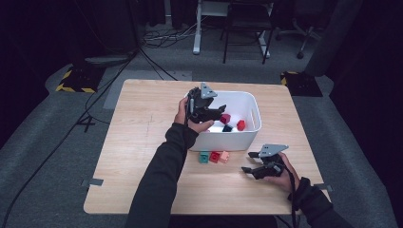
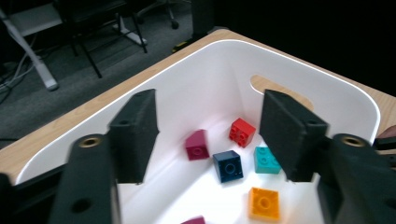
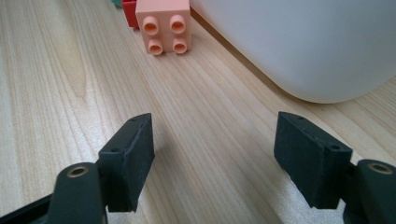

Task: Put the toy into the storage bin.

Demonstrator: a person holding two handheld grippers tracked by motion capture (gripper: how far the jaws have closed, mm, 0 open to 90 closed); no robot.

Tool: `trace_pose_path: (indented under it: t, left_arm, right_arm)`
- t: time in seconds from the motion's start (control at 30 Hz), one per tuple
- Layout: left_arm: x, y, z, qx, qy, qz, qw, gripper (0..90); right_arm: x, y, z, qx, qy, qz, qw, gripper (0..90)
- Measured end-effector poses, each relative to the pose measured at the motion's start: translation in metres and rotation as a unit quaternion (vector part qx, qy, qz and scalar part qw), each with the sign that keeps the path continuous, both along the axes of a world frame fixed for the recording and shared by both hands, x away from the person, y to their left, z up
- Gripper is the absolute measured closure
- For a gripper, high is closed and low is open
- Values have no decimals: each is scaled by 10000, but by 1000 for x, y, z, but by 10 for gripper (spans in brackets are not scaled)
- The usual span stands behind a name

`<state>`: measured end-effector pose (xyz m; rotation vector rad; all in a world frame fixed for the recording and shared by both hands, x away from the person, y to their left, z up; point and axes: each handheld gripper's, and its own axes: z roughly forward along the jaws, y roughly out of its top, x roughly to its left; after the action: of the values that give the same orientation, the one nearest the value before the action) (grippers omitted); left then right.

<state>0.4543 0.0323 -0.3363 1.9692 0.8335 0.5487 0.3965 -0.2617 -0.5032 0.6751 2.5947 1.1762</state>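
Note:
My left gripper (image 1: 219, 110) hangs over the left part of the white bin (image 1: 252, 102), held in a hand. In the left gripper view its jaws (image 2: 210, 128) stand open with nothing between them. Below them on the bin floor lie a magenta brick (image 2: 196, 145), a red brick (image 2: 242, 132), a navy brick (image 2: 228, 165), a teal brick (image 2: 266, 160) and an orange brick (image 2: 264, 203). My right gripper (image 1: 247, 162) rests low on the table at the front right, open and empty (image 3: 215, 158). It points at a peach brick (image 3: 163, 27) beside the bin wall (image 3: 299, 42).
In front of the bin, a teal brick (image 1: 204, 157), a red brick (image 1: 215, 156) and the peach brick (image 1: 224, 156) sit in a row on the wooden table (image 1: 138, 142). Chairs and desk legs stand on the grey floor beyond the far edge.

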Motion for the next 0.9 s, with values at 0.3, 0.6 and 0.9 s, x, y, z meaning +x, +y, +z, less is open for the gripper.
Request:
trace_pose_path:
  t: [0.3,0.6,0.9]
  left_arm:
    - [-16,16,7,-22,-145,-19,9999,181]
    - [-25,49,10,-13,-224,218,9995,161]
    - [-40,88,1,-4,-238,552,9982,161]
  right_arm:
    - [0,0,0,3,11,-3,10000,290]
    - [0,0,0,3,11,-4,10000,290]
    - [0,0,0,3,12,-8,10000,288]
